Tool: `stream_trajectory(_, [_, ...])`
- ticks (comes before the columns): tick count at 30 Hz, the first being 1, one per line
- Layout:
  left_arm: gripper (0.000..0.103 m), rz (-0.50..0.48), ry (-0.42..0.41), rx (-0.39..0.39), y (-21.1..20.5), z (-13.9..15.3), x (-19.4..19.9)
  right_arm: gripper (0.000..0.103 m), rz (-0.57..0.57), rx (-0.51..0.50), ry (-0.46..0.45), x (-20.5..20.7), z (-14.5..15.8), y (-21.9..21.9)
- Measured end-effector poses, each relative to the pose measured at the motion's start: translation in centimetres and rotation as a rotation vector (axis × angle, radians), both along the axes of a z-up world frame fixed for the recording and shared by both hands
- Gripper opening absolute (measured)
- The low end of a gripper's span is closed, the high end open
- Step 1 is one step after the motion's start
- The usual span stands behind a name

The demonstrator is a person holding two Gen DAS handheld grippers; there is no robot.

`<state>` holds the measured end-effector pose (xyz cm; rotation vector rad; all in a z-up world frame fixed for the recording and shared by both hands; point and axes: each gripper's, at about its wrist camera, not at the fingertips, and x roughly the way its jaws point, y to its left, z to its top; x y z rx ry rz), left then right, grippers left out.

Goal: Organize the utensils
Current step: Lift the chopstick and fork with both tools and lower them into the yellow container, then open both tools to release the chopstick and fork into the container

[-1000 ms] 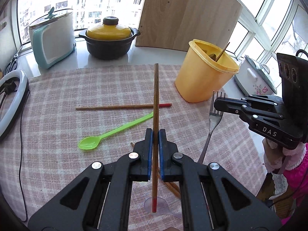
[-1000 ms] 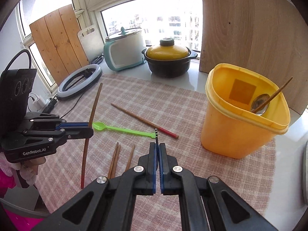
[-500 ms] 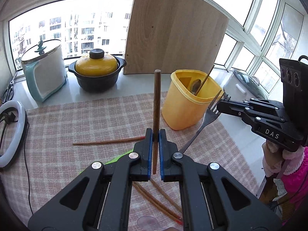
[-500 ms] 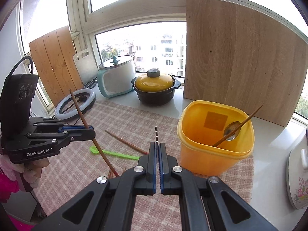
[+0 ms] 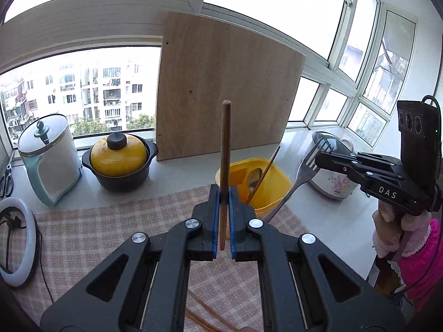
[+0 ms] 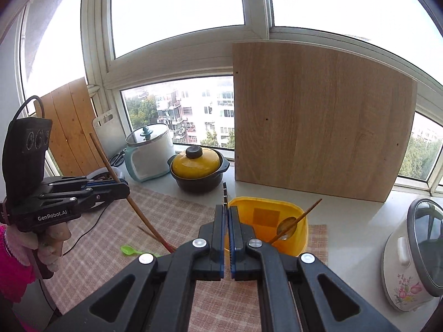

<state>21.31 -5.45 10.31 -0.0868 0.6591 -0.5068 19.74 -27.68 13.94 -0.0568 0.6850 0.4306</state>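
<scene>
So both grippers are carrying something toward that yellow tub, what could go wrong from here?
The left gripper pinches its chopstick near one end, so the long free part might swing or slip. The right gripper holds the fork by a thin edge, which could twist loose. The tub already holds a spoon and a stick, and both tools arriving together could collide or tip it.

White counter (image 5: 177,177) runs under the windows; checked cloth (image 5: 91,238) covers its near part. On bare counter: cooker (image 5: 49,157) w/ glass lid, black pot (image 5: 121,160) (yellow lid) just beside it, wood board (image 5: 224,94) leaning at the back, floral cooker (image 6: 409,260) far right. On cloth: yellow bin (image 6: 265,221), green spoon (image 6: 133,250), ring light (image 5: 16,240) at left edge.
</scene>
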Motion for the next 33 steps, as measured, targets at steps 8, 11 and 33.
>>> stream_trajectory(8, [0.004, -0.024, -0.070, -0.029, -2.1, 3.2, 1.5, 0.000, -0.084, 0.016, -0.046, 1.3, 1.9, -2.6])
stream_trajectory(11, [0.004, -0.028, -0.065, -0.039, -3.1, 3.3, 2.7, 0.000, -0.119, 0.007, -0.051, 2.1, 2.0, -3.5])
stream_trajectory(33, [0.004, -0.043, 0.103, -0.008, -7.9, -3.3, 7.6, 0.000, -0.161, -0.151, 0.037, 6.2, -4.1, -3.1])
